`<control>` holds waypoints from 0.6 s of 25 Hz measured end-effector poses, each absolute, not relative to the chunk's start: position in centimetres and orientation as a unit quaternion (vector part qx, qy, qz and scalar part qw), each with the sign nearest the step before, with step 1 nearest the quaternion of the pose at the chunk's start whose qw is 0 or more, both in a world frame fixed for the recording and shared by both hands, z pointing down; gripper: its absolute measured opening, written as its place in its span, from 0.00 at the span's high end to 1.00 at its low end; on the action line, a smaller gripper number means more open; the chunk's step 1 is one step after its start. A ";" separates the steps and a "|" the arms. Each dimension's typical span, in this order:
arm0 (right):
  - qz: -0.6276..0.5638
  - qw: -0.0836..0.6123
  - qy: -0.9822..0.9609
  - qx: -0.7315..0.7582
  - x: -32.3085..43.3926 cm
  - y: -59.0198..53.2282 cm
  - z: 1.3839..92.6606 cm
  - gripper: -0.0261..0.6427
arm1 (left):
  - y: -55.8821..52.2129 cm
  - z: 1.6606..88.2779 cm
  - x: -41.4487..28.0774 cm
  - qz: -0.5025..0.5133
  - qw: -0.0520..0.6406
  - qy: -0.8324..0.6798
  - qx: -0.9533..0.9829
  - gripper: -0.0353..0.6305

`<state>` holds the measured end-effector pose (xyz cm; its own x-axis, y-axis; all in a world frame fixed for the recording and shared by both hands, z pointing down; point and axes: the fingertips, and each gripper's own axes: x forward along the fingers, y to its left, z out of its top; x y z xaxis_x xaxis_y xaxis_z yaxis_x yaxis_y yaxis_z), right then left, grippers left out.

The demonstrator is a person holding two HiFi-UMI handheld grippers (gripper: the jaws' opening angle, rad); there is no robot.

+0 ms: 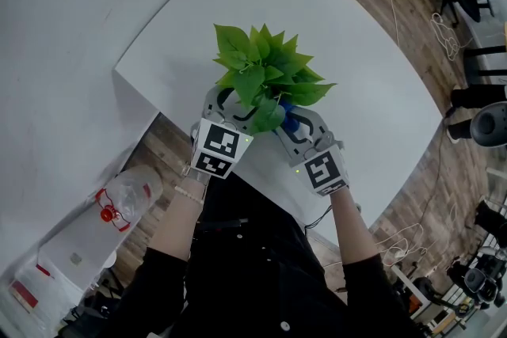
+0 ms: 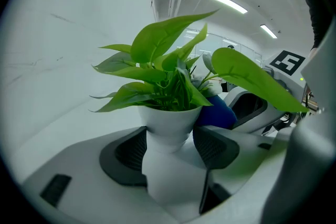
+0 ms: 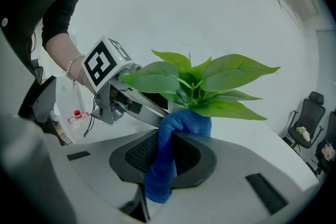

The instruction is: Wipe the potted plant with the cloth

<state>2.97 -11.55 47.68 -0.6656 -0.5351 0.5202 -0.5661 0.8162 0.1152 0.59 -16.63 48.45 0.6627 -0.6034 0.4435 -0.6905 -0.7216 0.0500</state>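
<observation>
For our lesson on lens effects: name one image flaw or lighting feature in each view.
Head view: the wide lens bows the edges of the table. Left gripper view: dark round vignette, glaring ceiling lights, nearest leaf slightly soft. Right gripper view: black corners, cloth sharp.

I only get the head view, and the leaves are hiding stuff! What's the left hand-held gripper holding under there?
Observer: The left hand-held gripper has its jaws closed on the narrow waist of a white pot.
Operator: And the other one?
Observer: The right hand-held gripper pinches a blue cloth, with one end trailing back between its jaws.
Operator: Is the cloth on the plant?
Observer: Its top end is bunched beside the pot's rim, just under the leaves, not on top of them.
</observation>
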 end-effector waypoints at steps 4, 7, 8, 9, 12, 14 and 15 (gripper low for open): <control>0.036 0.271 -0.911 0.309 3.2 -11.1 47.6 0.82 | -16.0 48.3 1.2 0.201 0.107 -0.352 0.908 0.51; 0.046 0.268 -0.906 0.325 4.2 -11.2 47.3 0.82 | -15.1 48.0 1.7 0.201 0.106 -0.339 0.913 0.51; 0.049 0.268 -0.904 0.330 4.4 -11.3 47.3 0.82 | -14.8 48.0 1.8 0.203 0.105 -0.333 0.915 0.51; 0.053 0.267 -0.902 0.335 4.7 -11.5 47.3 0.82 | -14.6 48.1 1.8 0.205 0.104 -0.328 0.916 0.51; 0.065 0.262 -0.896 0.353 5.6 -11.9 47.2 0.82 | -14.1 48.3 1.4 0.211 0.106 -0.317 0.918 0.51; 0.072 0.259 -0.892 0.364 6.1 -12.4 47.3 0.82 | -14.2 48.5 0.7 0.214 0.108 -0.315 0.919 0.51; 0.076 0.258 -0.890 0.369 6.3 -12.7 47.3 0.82 | -14.4 48.7 0.2 0.215 0.110 -0.314 0.918 0.51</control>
